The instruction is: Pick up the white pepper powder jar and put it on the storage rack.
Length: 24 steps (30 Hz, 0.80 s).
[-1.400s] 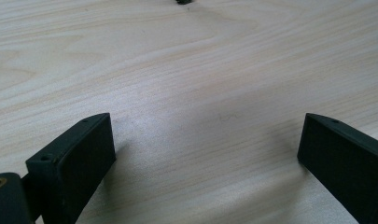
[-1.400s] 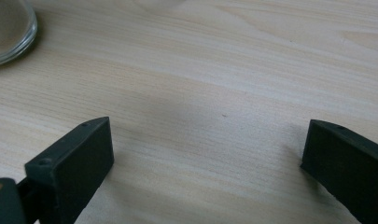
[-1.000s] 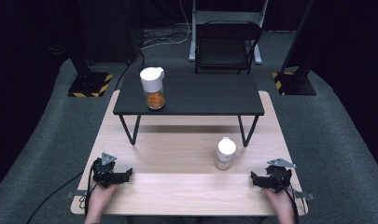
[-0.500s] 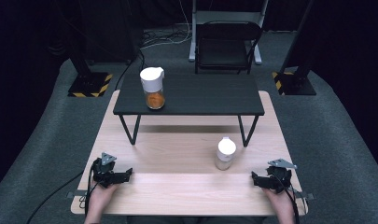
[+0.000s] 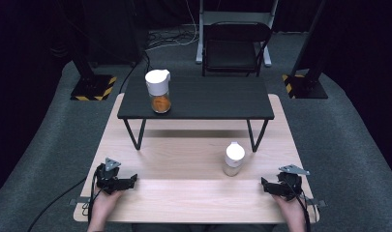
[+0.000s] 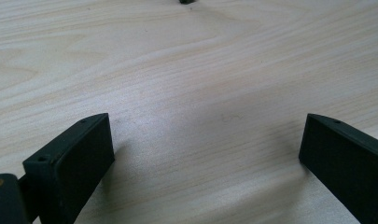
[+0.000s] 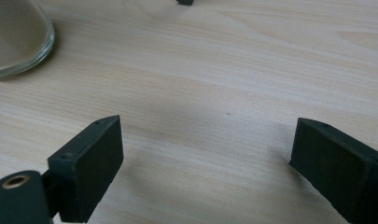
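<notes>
While on the table (image 5: pixel 184 195), jar (image 5: pixel 233 158) upright

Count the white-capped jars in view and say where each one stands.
2. One jar with orange contents stands on the black raised shelf, left end; one pale jar stands on the wooden table, nearer the right gripper.

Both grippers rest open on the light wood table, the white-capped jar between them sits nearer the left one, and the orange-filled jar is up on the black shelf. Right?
One slip: the white-capped jar stands nearer the right gripper, not the left gripper, as the high view shows. Both grippers rest open on the light wood table, the right one's jaws having just been closing with nothing between them, and the orange-filled jar is on the black shelf.
</notes>
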{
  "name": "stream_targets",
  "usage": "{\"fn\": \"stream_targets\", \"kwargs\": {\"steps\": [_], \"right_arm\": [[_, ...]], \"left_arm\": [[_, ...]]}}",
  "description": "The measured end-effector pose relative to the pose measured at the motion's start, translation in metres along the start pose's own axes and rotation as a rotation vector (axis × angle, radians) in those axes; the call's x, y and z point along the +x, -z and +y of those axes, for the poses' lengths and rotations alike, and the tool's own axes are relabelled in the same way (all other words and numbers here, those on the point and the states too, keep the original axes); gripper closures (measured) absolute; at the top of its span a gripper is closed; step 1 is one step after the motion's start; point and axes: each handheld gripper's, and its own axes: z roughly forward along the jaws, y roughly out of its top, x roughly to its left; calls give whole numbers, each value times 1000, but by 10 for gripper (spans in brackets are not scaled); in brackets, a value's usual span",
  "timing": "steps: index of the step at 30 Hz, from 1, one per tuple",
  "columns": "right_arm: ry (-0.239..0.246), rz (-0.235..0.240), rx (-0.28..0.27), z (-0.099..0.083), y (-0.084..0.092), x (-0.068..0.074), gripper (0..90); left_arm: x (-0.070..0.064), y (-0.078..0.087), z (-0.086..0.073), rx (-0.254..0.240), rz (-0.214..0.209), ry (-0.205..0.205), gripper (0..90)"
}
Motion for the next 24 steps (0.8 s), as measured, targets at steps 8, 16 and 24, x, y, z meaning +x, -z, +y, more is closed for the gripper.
{"fn": "stream_targets", "kwargs": {"steps": [8,16,24], "right_arm": [[4,12,-12,1,5,1,90],[14,23,-27,2,10,5,82],[18,35,-45,2,19,8,78]], "left_arm": [[0,0,0,0,0,0,24],[0,0,0,0,0,0,24],[0,0,0,0,0,0,24]]}}
